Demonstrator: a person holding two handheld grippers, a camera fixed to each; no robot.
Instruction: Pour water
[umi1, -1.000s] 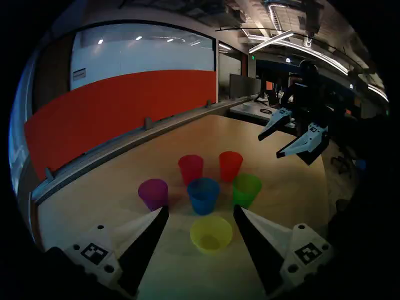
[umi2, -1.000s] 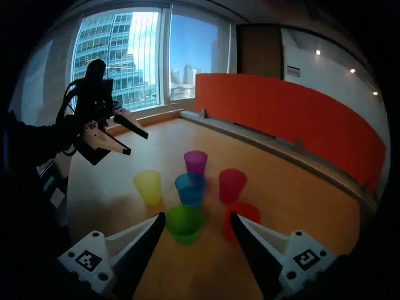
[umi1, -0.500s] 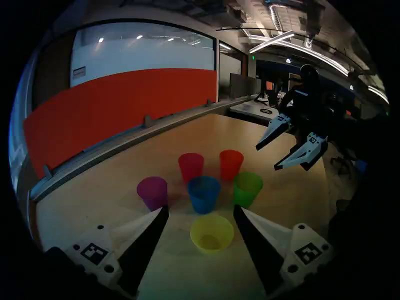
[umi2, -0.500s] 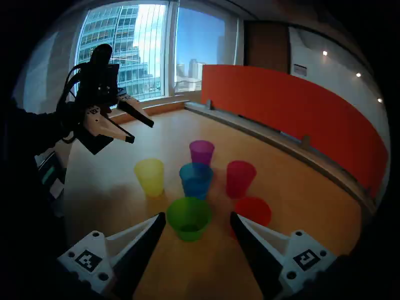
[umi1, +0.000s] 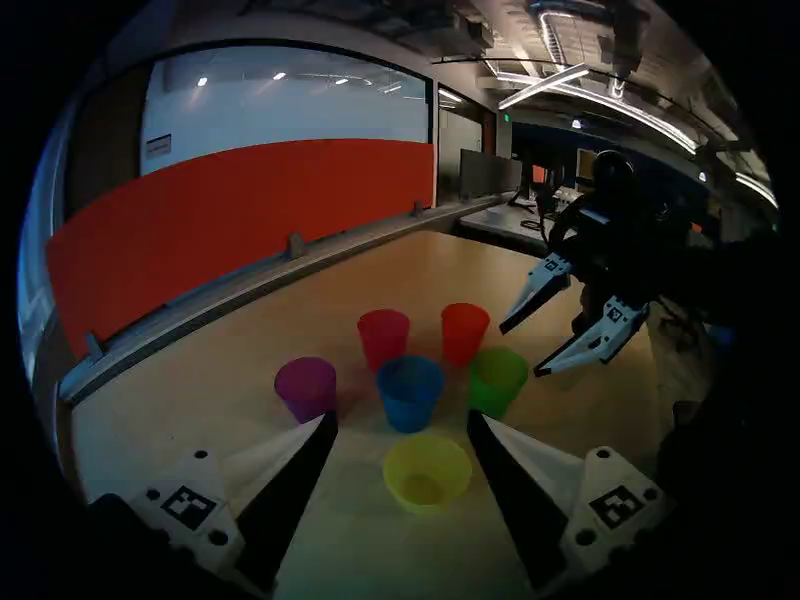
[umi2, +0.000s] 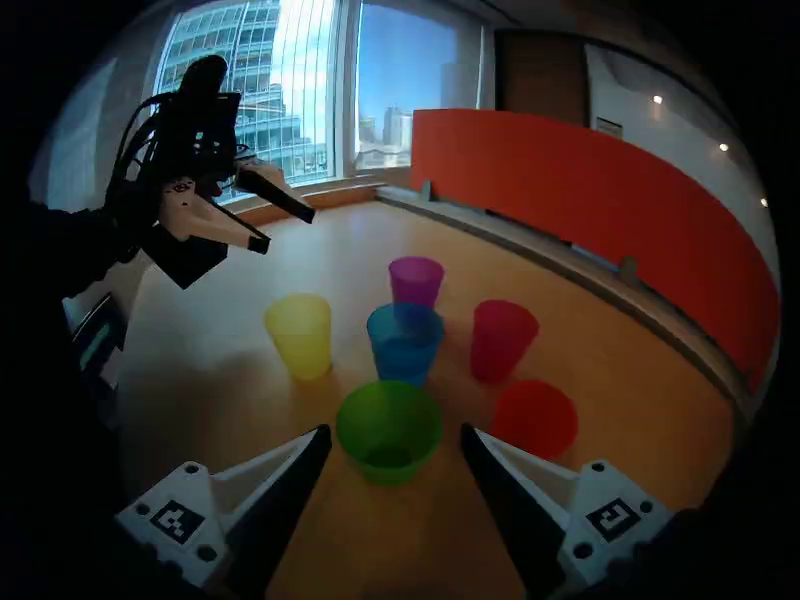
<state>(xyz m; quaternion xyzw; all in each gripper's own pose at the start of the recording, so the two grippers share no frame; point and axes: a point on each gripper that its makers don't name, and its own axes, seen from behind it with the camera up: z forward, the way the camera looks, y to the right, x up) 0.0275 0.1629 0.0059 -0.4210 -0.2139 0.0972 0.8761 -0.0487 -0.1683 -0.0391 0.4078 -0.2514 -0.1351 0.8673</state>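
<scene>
moved: right hand-held gripper (umi1: 520, 352) dropped in closer to green cup (umi2: 389, 430) | we read that cup upright on the tabletop (umi2: 640, 400), dead ahead between its wide-open, empty fingers | left hand-held gripper (umi1: 400, 417) likewise open, empty, lined up on yellow cup (umi1: 427, 472) (water level not discernible) | right is nearer green; we'd grasp there

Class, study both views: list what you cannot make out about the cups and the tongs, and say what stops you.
- Left gripper view: insides of the pink cup, red cup and purple cup, hidden by their own walls.
- Right gripper view: whether the green cup holds water; its tinted plastic is too dim.
- Right gripper view: what holds the left tongs, lost in shadow at the left edge.
</scene>
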